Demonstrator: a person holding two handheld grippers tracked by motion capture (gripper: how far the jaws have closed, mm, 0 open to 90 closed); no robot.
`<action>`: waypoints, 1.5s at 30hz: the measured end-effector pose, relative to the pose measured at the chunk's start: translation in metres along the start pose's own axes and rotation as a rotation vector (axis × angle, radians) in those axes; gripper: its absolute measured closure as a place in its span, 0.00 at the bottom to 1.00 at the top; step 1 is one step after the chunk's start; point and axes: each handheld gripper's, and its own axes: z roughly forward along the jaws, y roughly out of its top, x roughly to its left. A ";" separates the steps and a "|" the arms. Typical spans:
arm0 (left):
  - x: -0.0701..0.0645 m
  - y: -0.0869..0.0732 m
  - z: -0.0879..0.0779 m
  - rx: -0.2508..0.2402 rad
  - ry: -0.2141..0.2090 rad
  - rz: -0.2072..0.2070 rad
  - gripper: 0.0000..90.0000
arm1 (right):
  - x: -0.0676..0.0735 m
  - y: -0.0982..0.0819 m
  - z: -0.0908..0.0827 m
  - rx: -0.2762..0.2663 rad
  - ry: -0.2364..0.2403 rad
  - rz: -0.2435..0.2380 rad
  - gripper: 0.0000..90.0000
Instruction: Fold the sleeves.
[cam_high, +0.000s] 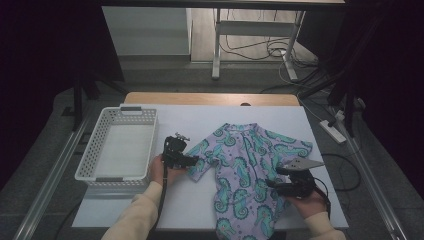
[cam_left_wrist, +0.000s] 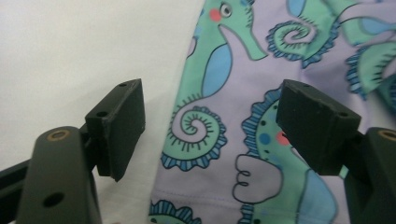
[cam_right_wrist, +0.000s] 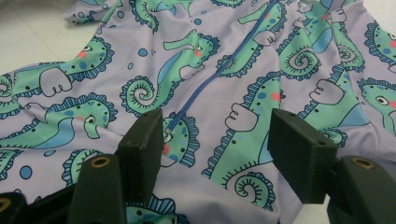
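Note:
A lilac child's swimsuit (cam_high: 245, 165) printed with green seahorses lies flat on the white table, with a blue zip (cam_right_wrist: 215, 74) down its front. My left gripper (cam_high: 192, 161) sits at the end of the suit's left sleeve (cam_left_wrist: 224, 116), jaws open, the sleeve edge lying under the gap between them. My right gripper (cam_high: 272, 183) hovers at the suit's right side near the hem, jaws open over the fabric (cam_right_wrist: 219, 140), gripping nothing.
A white slatted basket (cam_high: 95, 150) stands empty at the table's left, close to my left hand. The white table top (cam_high: 190, 205) has bare room in front of and behind the suit. Cables and a power strip (cam_high: 336, 131) lie on the floor at right.

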 end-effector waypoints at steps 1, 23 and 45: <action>0.000 0.000 0.001 0.004 0.001 -0.004 0.27 | 0.000 0.000 0.000 0.001 -0.001 0.001 0.41; -0.007 -0.010 -0.005 -0.026 -0.071 -0.016 0.96 | 0.000 -0.001 -0.001 0.004 -0.007 -0.004 0.40; -0.037 0.056 -0.023 -0.188 -0.379 -0.085 0.96 | -0.001 -0.003 -0.001 0.006 -0.006 0.001 0.40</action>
